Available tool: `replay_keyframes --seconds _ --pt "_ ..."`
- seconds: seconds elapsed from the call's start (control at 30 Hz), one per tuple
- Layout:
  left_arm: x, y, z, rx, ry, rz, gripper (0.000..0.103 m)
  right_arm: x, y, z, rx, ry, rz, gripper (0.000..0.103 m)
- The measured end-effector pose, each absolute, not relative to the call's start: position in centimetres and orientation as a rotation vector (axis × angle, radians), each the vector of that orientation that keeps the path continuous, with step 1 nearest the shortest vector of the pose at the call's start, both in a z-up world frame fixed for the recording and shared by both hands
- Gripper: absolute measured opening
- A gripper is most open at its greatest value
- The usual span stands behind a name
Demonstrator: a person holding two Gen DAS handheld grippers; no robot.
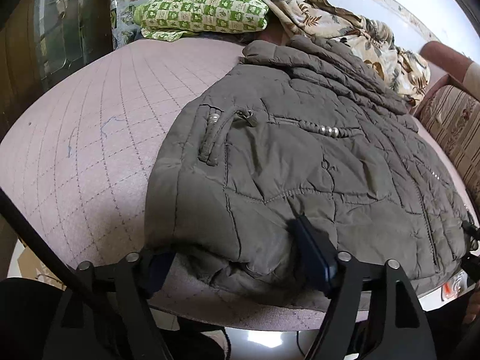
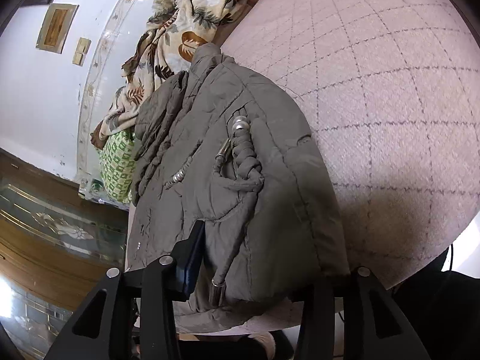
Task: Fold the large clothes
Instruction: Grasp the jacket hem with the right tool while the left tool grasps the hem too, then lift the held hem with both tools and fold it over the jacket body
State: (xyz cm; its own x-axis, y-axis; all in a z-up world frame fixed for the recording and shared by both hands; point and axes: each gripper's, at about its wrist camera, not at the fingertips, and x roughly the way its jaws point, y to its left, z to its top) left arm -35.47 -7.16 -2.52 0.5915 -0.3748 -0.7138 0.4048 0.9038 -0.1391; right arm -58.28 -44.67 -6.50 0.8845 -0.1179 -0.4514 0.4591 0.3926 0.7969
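Two grippers at near hem of grey jacket (image 1: pixel 300 156), which lies on pink quilted bed (image 1: pixel 90 138). Bare bed left of jacket, sofa arm (image 1: pixel 453 126) close on right. Left gripper (image 1: pixel 237 258): jaws apart, hem bunched between, grip uncertain. Right gripper (image 2: pixel 270 270): jaws straddle hem; one finger hidden, cannot tell.

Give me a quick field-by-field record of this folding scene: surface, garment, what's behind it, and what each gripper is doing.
surface: pink quilted bed cover
garment: grey-brown padded jacket, lying flat, hem at the near edge
jacket details: metal zip pull, braided cord with silver beads
behind jacket: cream leaf-print cloth, green checked pillow
left gripper: jaws astride the jacket hem, grip unclear
right gripper: jaws astride the jacket edge, grip unclear
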Motion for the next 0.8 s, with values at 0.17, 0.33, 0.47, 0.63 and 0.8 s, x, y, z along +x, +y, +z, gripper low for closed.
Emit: replay_keyframes --seconds 0.17,0.33,0.47,0.63,0.8 --pt "-35.2 -7.4 -2.6 0.048 0.828 -0.435 0.082 -57.8 -44.1 -6.0 1.088 0.333 -0.369 0.070" --pt "-35.2 -7.6 -2.5 0.065 0.821 -0.437 0.079 -56.4 -43.6 -5.1 1.027 0.358 -0.367 0.085" --pt "-35.7 -8.1 -2.2 0.100 0.791 -0.455 0.068 -56.0 -42.9 -4.8 0.930 0.430 -0.455 0.038" --pt "-36.3 -8.6 -1.8 0.135 0.743 -0.462 0.043 -56.5 -43.0 -4.8 0.940 0.397 -0.424 0.025" --pt "-36.8 -8.8 -1.1 0.163 0.695 -0.466 0.026 -55.9 -41.1 -2.0 0.749 0.379 -0.443 0.021"
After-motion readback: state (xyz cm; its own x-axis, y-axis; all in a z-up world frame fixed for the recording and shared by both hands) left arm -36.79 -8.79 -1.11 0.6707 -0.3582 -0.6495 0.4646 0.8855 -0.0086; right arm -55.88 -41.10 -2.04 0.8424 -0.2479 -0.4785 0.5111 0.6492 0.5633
